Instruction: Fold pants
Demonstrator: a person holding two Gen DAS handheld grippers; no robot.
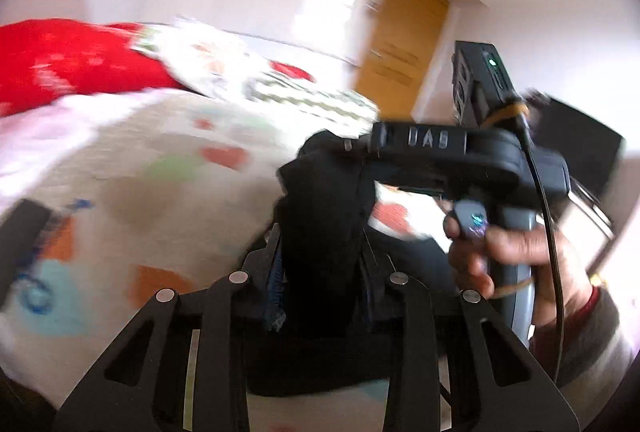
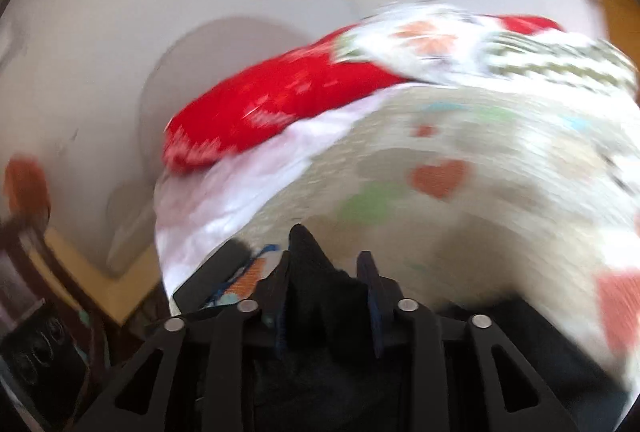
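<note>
The black pants (image 1: 324, 200) hang bunched between both grippers above the bed. My left gripper (image 1: 320, 260) is shut on the pants fabric, which rises up from its jaws. In the left wrist view, my right gripper (image 1: 352, 146) comes in from the right, held by a hand, and is clamped on the top of the same bunch. In the right wrist view, my right gripper (image 2: 326, 272) is shut on a peak of the black pants (image 2: 316, 280). More dark fabric lies below (image 2: 500, 332).
The bed has a cream cover with coloured hearts (image 1: 168, 160). A red pillow (image 1: 72, 56) and patterned pillows (image 1: 208, 64) lie at its head. A dark flat object (image 1: 20, 232) lies at the bed's left edge. A wooden door (image 1: 404, 44) stands behind.
</note>
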